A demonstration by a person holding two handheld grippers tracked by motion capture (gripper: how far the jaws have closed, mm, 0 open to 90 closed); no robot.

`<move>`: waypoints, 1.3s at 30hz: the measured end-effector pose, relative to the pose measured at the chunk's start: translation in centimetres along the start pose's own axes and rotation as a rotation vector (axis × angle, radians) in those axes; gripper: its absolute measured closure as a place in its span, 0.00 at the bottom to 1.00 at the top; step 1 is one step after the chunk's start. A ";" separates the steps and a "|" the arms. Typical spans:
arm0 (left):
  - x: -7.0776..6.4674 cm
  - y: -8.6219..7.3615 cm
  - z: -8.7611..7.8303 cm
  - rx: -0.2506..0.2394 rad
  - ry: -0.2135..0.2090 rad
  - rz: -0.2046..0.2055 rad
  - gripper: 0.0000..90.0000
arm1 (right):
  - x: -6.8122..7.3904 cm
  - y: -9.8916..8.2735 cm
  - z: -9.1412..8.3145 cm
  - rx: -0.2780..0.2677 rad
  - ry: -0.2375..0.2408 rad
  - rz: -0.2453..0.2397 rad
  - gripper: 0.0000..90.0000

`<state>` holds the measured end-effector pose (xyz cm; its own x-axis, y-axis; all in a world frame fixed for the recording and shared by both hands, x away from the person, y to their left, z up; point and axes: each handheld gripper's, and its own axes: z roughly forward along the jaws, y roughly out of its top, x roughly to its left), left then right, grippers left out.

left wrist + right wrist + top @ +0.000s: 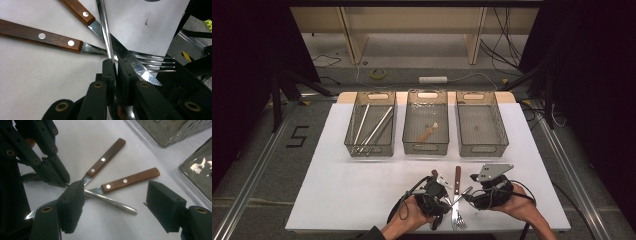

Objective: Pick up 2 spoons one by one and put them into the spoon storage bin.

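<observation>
- Wooden handles: two, on a knife [103, 163] and a fork [152, 62], crossed on the white table [362, 185].
- Left gripper [116, 68] pinched on one steel handle [105, 30].
- Right gripper [115, 205] wide open, holding nothing.
- Three baskets [426, 122] behind.

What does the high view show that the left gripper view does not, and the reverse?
High view: three mesh bins behind the cutlery, and the open right gripper. Left gripper view: the serrated knife edge, and a steel handle clamped between the jaws of the left gripper. Both: a wooden handle and the fork tines.
</observation>
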<state>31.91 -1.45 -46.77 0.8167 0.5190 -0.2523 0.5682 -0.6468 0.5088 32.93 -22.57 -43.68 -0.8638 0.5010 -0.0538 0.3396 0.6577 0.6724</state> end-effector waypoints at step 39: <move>0.3 -0.1 -0.2 -0.037 0.017 0.025 0.99 | -0.2 -0.1 -0.4 -0.021 -0.008 0.007 0.36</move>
<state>32.10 -1.16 -46.71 0.8284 0.5127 -0.2253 0.5434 -0.6384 0.5452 32.94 -22.94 -43.47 -0.8584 0.5100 -0.0549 0.3377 0.6424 0.6880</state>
